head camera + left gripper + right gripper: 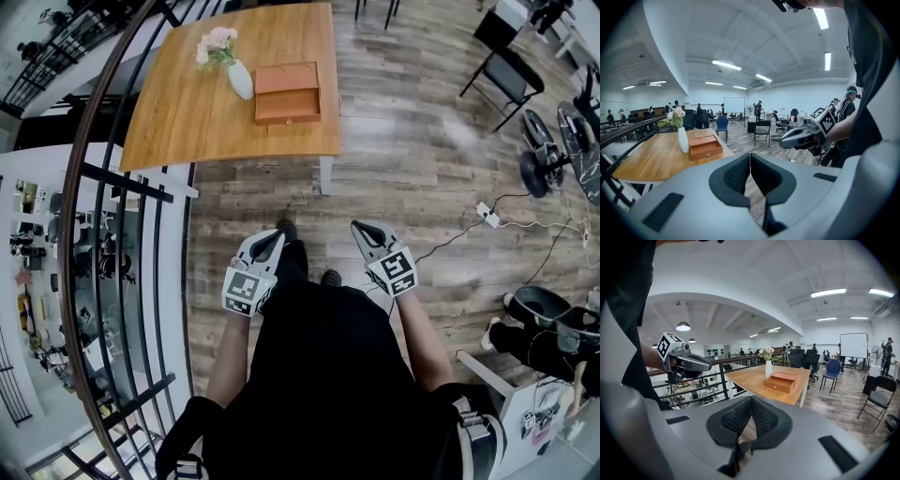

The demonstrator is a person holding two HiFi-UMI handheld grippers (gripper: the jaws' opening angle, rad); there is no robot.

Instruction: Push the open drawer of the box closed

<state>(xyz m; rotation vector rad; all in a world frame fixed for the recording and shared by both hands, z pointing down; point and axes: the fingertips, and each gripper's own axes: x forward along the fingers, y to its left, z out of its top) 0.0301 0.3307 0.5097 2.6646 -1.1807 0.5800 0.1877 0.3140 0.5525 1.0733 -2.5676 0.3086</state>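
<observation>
Bright, even light falls from ceiling tubes (726,65); shadows are faint. Heavy fisheye bending curves all edges, with dark corners. Distant areas look soft.

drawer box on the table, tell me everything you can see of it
The box is a small reddish-brown chest, wooden by its look, standing upright near the front edge of the light wooden table. Its drawer is pulled partway out toward the person and has a small round knob. A white vase of flowers stands close at its left; contact can't be told.
</observation>
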